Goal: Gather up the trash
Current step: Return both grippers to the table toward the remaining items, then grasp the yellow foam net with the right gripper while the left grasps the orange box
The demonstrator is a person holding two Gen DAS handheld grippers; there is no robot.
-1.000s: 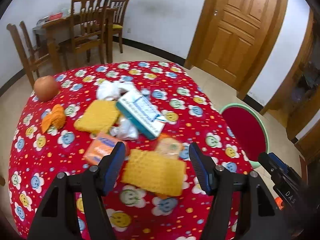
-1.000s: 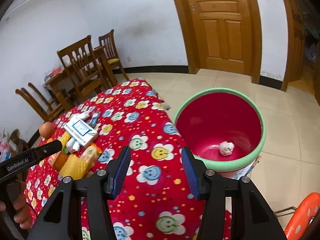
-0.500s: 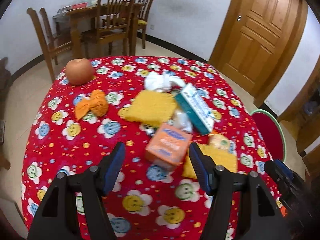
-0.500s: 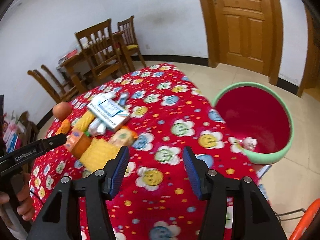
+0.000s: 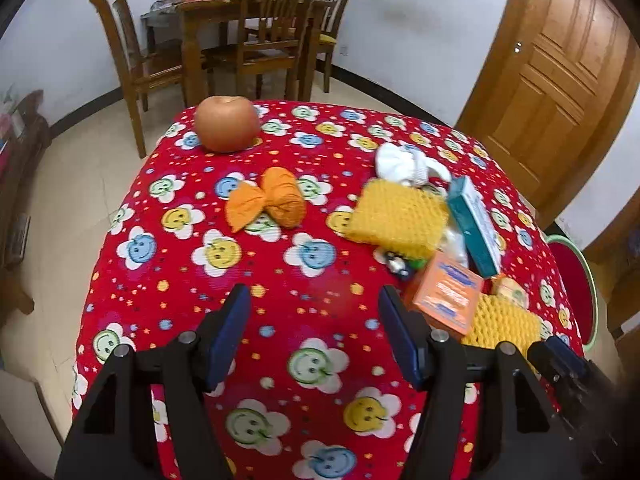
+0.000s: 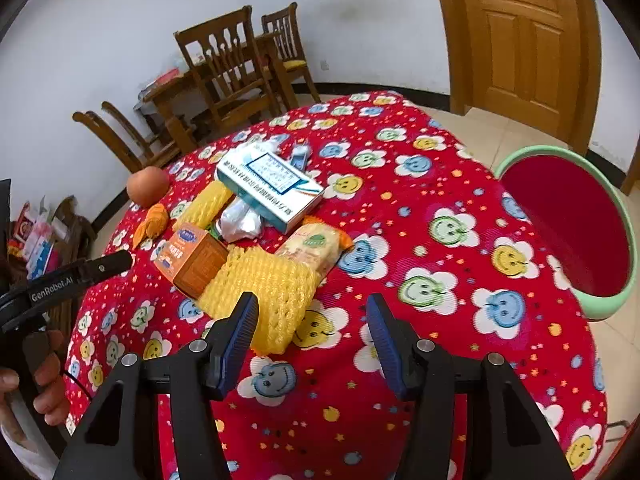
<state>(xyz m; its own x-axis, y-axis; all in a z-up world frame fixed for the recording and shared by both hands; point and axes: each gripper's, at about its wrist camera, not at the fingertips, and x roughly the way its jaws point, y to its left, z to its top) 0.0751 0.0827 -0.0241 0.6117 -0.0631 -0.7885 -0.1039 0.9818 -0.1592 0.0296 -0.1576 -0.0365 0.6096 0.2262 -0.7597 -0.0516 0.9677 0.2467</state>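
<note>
1. Red smiley-print cloth covers the tabletop (image 6: 460,240); the trash lies clustered on it — yellow foam net (image 6: 264,288), orange carton (image 6: 192,258), snack wrapper (image 6: 314,246), teal-and-white box (image 6: 268,184).
2. Your right tool (image 6: 312,326) is released, nothing between its pads, just short of the foam net.
3. Your left tool (image 5: 314,328) hangs released over bare cloth.
4. Step in hand: approach. Next, you likely straddle the net, clench, then carry it to the red basin (image 6: 560,224).
</note>
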